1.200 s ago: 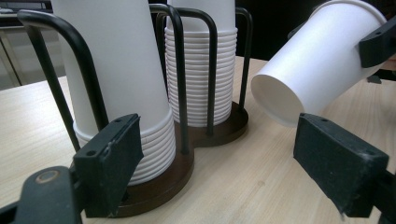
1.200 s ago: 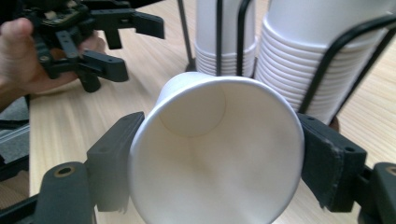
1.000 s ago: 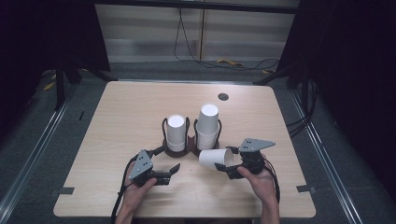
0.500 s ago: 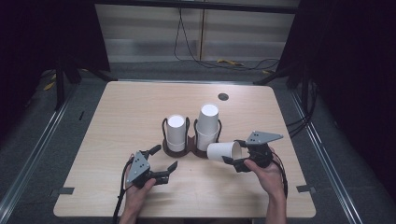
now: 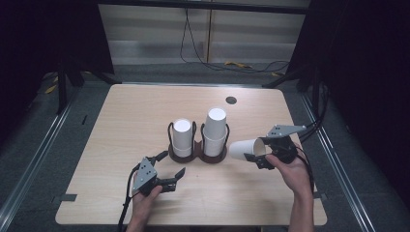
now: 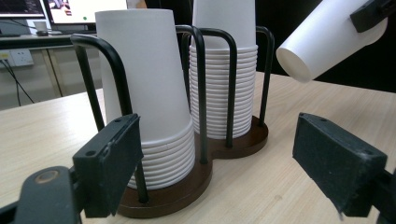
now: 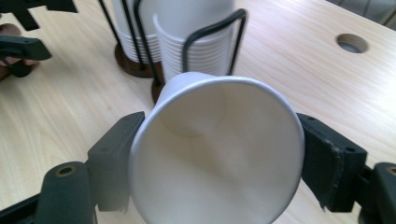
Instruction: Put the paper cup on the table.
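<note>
Held a single paper cup (image 5: 245,149) sideways in the right gripper's (image 5: 255,157) fingers, above the worktop (image 5: 121,121) beside the taller stack (image 5: 215,130). Left gripper (image 5: 170,166) wide, empty. Best tipped base-up, aligned over a stack, lowered gently without crushing.

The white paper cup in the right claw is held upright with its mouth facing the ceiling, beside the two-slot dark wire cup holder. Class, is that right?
Not quite. The white paper cup in the right claw lies tipped on its side, mouth toward the claw, as the high view shows. It is beside the two-slot dark wire cup holder.
</note>
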`<state>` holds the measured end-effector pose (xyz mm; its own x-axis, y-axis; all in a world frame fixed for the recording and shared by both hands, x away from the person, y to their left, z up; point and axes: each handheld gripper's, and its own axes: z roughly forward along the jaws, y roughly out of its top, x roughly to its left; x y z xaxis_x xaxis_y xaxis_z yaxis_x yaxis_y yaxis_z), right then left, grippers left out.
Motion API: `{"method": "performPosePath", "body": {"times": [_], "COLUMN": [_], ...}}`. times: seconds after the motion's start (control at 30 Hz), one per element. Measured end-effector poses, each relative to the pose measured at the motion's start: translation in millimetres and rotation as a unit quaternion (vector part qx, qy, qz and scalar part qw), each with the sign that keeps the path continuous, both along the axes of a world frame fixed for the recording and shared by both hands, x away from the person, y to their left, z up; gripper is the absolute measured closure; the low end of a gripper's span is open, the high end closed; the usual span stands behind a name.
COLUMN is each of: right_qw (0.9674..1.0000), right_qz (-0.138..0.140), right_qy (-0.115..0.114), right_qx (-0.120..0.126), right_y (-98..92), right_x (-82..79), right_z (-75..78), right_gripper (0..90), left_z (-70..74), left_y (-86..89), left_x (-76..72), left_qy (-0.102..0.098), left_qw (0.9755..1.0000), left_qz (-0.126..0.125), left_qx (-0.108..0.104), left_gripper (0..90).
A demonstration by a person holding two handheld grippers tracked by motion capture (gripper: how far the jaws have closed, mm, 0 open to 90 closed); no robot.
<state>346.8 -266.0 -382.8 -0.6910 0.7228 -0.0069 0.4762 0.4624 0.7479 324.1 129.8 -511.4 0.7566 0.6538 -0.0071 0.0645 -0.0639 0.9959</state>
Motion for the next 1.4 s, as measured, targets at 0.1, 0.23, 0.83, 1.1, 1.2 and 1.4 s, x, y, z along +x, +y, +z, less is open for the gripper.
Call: {"method": "performPosePath", "body": {"times": [0.1,0.23,0.83,1.1,1.2,1.4], "right_qw": [0.9999,0.9984,0.9869,0.9759,0.9699,0.9641], "right_qz": [-0.008,-0.021,-0.042,-0.051,-0.058,-0.062], "right_qy": [0.007,0.033,0.089,0.133,0.146,0.155], "right_qx": [-0.009,-0.041,-0.128,-0.165,-0.186,-0.206], "right_y": [-5.0,-7.9,1.1,3.3,3.6,4.9], "right_x": [5.5,18.2,60.1,78.4,83.6,89.3], "right_z": [2.7,0.2,3.7,-5.6,-9.7,-12.4], "right_gripper": [22.2,22.2,22.2,22.2,22.0,21.7], "left_z": [-0.1,-0.1,-2.6,-2.9,-3.1,-3.0], "left_y": [-0.3,-0.5,4.8,4.9,4.3,4.3], "left_x": [-0.5,-1.0,-6.2,-6.7,-6.8,-7.0], "left_qy": [-0.004,-0.007,-0.021,-0.023,-0.023,-0.023], "left_qw": [1.0,1.0,0.9985,0.9984,0.9985,0.9985], "left_qz": [-0.003,-0.003,0.041,0.041,0.036,0.037], "left_qx": [0.001,0.002,-0.029,-0.031,-0.033,-0.032], "left_gripper": [15.6,15.7,15.8,15.9,15.8,15.8]}}
